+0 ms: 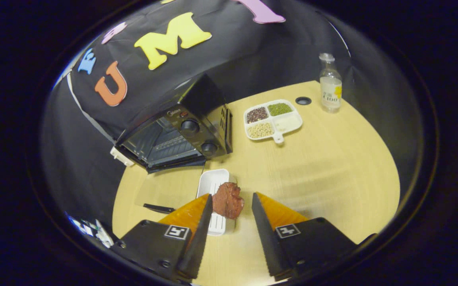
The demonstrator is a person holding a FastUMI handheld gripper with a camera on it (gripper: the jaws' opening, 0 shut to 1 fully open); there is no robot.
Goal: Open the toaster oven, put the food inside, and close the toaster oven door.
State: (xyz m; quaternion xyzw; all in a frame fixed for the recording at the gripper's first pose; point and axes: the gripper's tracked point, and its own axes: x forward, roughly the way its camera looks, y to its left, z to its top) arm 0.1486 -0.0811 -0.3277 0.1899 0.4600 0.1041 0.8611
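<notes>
Two fingers of my gripper (pixel 232 200) apart around meat (pixel 228 200) on white tray (pixel 213 180); I close squarely mid-piece, lift toward open toaster oven (pixel 177 129).

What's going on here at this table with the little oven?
A person's handheld gripper is open, its fingers on either side of a reddish piece of meat resting at the edge of a white tray. Beyond them the toaster oven already has its glass door down on the wooden table. The food isn't inside yet.
</notes>
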